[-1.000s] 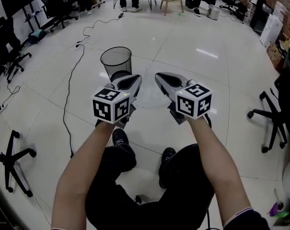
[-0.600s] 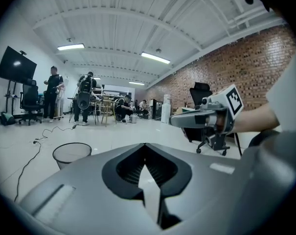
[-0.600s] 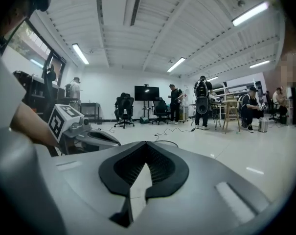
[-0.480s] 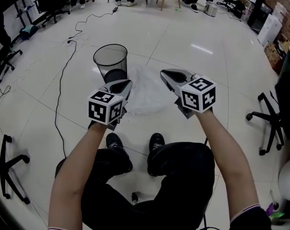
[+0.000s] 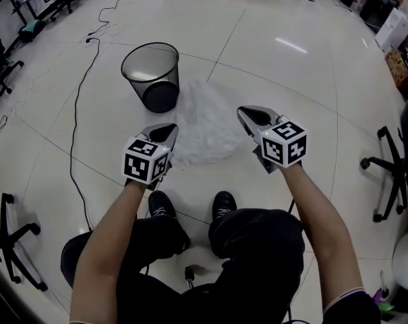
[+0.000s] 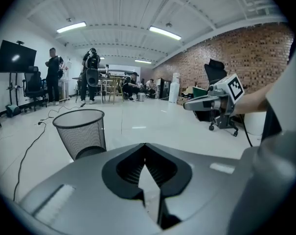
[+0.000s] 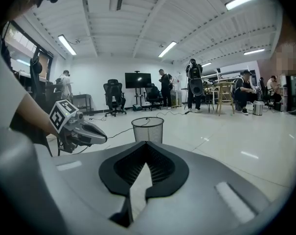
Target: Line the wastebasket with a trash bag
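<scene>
— Black mesh, that wastebasket (image 5: 152, 76): where does it stand from the grippers?
— Upright on the white tiled floor (image 5: 291, 79), ahead of the left gripper (image 5: 168, 128) and a little to its left. The left gripper view has it ahead and left of the jaws. The right gripper view has it almost straight ahead, farther off.
— And the trash bag?
— The trash bag (image 5: 205, 121) is thin, whitish-clear film, lying crumpled on the floor between the two grippers and ahead of them. Its far edge comes just beside the wastebasket's foot. Its near left corner lies right by the left gripper's tip. Whether they touch, I cannot tell from the head view.
— How is the left gripper?
— Clenched. Its jaws meet at the tips, and no film shows pinched there.
— The right gripper (image 5: 247, 112)?
— Clenched too, jaws together at the tips. It sits at the bag's right edge, about level with the left gripper and well apart from the wastebasket.
— Anything else around them?
— A black cable (image 5: 74, 123) runs along the floor to the left of the left gripper. The person's black shoes (image 5: 162, 204) stand behind both grippers. An office chair (image 5: 386, 164) is off to the right of the right gripper.
</scene>
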A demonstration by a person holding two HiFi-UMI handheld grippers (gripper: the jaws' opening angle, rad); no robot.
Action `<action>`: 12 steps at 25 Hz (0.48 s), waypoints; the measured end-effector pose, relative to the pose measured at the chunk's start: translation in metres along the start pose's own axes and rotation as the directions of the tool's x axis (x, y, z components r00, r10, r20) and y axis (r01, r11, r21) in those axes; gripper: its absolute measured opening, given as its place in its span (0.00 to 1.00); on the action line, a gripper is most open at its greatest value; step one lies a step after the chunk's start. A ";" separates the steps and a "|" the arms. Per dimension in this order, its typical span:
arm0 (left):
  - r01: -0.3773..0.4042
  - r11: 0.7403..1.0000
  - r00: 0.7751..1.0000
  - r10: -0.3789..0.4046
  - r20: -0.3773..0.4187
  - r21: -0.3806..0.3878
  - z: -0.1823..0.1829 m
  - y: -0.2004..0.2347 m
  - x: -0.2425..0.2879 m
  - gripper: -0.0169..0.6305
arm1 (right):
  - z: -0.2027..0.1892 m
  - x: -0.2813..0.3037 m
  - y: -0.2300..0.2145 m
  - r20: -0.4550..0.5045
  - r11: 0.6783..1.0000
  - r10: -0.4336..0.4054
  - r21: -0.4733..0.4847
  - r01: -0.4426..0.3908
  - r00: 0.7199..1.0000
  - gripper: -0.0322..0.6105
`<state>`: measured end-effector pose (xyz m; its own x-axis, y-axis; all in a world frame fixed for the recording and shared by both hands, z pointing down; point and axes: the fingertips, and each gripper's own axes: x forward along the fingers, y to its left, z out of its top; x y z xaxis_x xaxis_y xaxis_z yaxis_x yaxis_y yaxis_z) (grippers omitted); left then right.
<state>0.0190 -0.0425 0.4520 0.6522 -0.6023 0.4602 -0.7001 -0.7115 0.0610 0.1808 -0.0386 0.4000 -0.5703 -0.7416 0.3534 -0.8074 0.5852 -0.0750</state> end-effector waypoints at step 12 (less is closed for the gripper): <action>-0.026 1.000 0.976 0.025 -0.215 -0.003 -0.116 0.045 0.055 0.09 | -0.114 0.056 -0.026 -0.157 0.997 0.006 0.082 0.007 0.988 0.05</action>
<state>-0.0102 -0.0651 0.5831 0.5568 -0.5276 0.6415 -0.7176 -0.6945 0.0517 0.1876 -0.0581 0.5279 -0.5439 -0.6775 0.4951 -0.8212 0.5510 -0.1482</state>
